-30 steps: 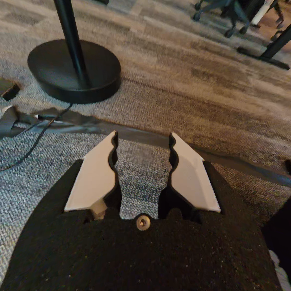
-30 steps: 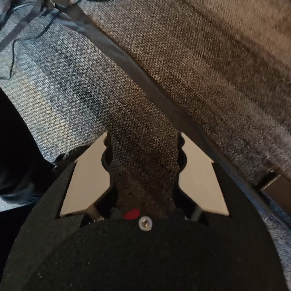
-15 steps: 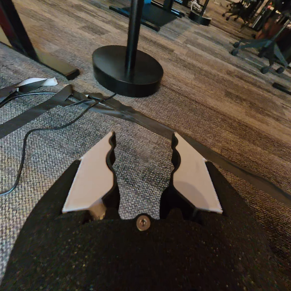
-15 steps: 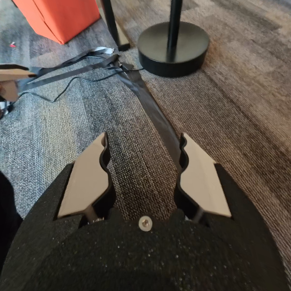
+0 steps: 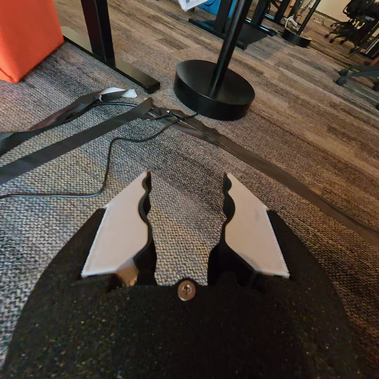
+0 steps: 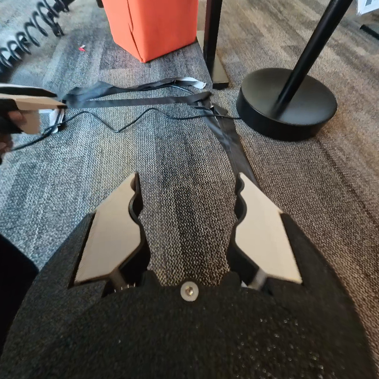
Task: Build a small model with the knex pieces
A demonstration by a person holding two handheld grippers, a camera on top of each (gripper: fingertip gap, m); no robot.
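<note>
My left gripper (image 5: 186,176) is open and empty above grey carpet (image 5: 61,215). My right gripper (image 6: 187,176) is open and empty above the same carpet (image 6: 102,164). A black tape strip (image 5: 266,166) runs across the floor past the left gripper's right finger, and it shows in the right wrist view (image 6: 235,143) next to the right finger. A thin black cable (image 5: 106,164) lies loose ahead of the left gripper and also shows in the right wrist view (image 6: 114,127). The other gripper (image 6: 26,106) shows at the left edge of the right wrist view.
A black round stand base with a pole (image 5: 213,96) (image 6: 287,106) stands ahead. An orange box (image 5: 24,37) (image 6: 151,26) sits at the back left beside a black table leg and foot (image 5: 131,71) (image 6: 213,41). Office chairs (image 5: 352,22) stand far right.
Both views have tilted up from the carpet. The stand base, the orange box and the table leg have come into view. Both grippers stayed open.
</note>
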